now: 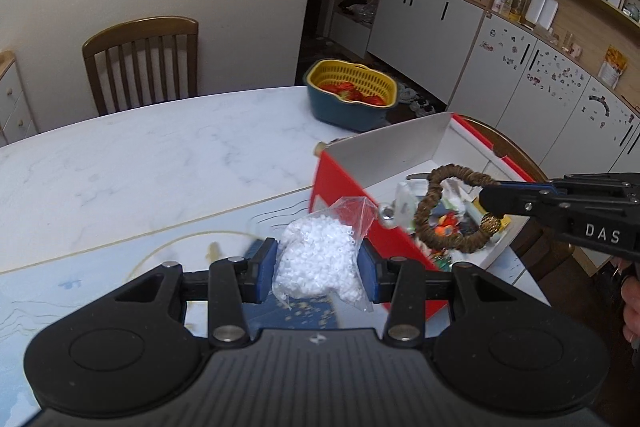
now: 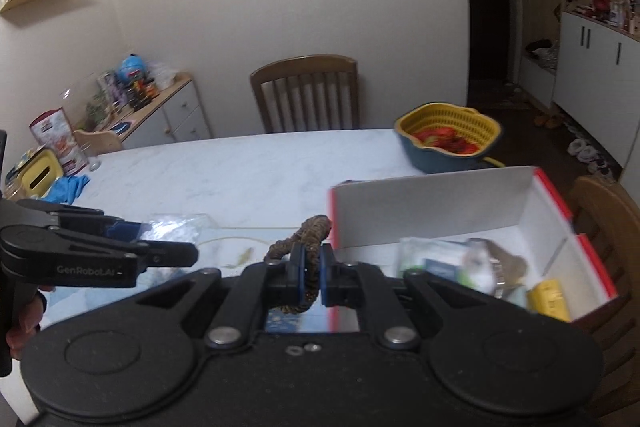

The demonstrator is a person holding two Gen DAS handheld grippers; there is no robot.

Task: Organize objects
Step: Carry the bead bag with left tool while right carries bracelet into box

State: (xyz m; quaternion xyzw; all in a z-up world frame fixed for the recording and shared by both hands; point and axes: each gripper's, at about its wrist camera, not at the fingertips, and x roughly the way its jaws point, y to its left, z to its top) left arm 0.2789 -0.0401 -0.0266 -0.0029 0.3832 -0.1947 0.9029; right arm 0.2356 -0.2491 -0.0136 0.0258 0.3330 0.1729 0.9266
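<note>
**Slippery plastic and a dangling loop: two loads near the box rim**

Plastic is the nearest worry. The left hand-held gripper (image 1: 318, 269) has its blue pads closed on a clear bag of white beads (image 1: 320, 259), held above the desk (image 1: 140, 163) just short of the red box (image 1: 344, 195). The film looks thin and slick, and the beads can shift inside it, so the bag may sag or slide out of the pinch. A few pale specks lie on the mat below; I cannot tell whether they are spilled beads. The bag's top corner looks loose, so tipping it could let more out.

Just beyond, the right hand-held gripper (image 2: 310, 269) is closed tight on a brown fabric-wrapped loop (image 2: 304, 239) with a gold bead, which in the left wrist view hangs over the box's open interior. Gripped at one point only, the loop can swing and catch the raised white flap (image 1: 400, 147) or the clutter already inside.

Both tools converge on the same opening, so they could collide at the rim.

Farther back, the yellow-and-blue basket (image 1: 352, 95) sits well apart.
</note>
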